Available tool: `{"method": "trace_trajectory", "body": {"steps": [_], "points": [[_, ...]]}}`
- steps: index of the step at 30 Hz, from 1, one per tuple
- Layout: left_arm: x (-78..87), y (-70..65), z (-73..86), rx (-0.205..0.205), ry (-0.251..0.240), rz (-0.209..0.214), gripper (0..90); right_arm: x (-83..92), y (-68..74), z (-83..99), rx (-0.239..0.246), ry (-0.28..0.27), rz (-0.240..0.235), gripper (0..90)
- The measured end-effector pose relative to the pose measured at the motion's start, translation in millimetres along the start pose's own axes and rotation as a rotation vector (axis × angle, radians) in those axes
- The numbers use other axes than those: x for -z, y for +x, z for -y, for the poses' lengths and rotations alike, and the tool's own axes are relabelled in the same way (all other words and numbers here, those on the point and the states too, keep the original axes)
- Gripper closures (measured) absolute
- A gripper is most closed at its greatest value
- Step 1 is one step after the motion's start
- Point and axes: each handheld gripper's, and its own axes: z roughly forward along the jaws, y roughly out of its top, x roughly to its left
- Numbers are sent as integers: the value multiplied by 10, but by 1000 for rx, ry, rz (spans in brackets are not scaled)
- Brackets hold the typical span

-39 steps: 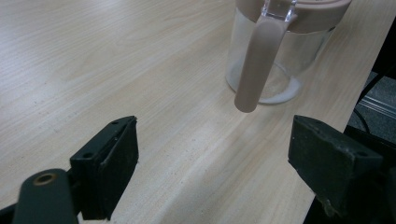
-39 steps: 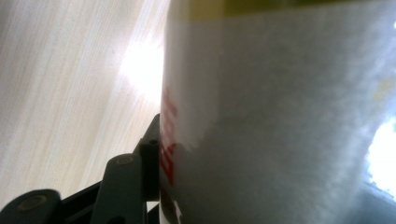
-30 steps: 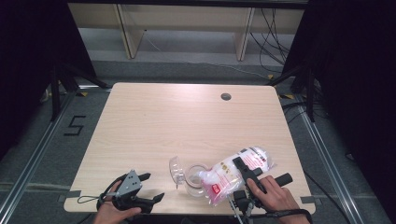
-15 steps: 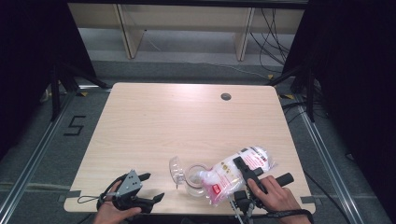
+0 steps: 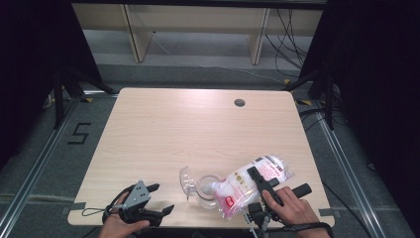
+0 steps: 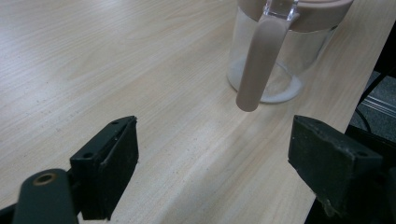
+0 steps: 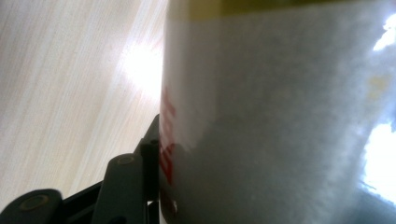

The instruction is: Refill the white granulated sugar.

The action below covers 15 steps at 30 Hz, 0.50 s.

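A clear bag of white grains (image 5: 236, 184) with red print lies tilted near the table's front right, its lower end at the mouth of a clear glass jar (image 5: 207, 188). The jar's flip lid (image 5: 186, 179) stands open to the left. My right gripper (image 5: 253, 179) is shut on the bag; in the right gripper view the bag (image 7: 280, 116) presses against one black finger (image 7: 126, 186). My left gripper (image 5: 162, 198) rests open at the front left edge. Between its wide jaws (image 6: 215, 140) there is bare wood, and beyond them stands the jar (image 6: 275, 60) with white powder at its bottom.
The light wooden table (image 5: 173, 129) has a round cable hole (image 5: 239, 102) at the back right. Wooden shelf legs (image 5: 133, 34) stand on the floor behind the table. Dark curtains hang on both sides, and a "5" mark (image 5: 79, 133) is on the floor at the left.
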Motion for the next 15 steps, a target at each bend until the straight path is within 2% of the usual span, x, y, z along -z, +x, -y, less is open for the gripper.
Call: {"method": "trace_trajectory", "body": {"steps": [6,8,15], "points": [[-2,0,0,-1,1,2,160,18,15,16,-23,18,-13,505],[-2,-1,1,-2,3,1,160,10,-9,21,2,3,12,505],[0,-1,-1,1,-2,3,160,21,6,29,-19,26,-3,506]]}}
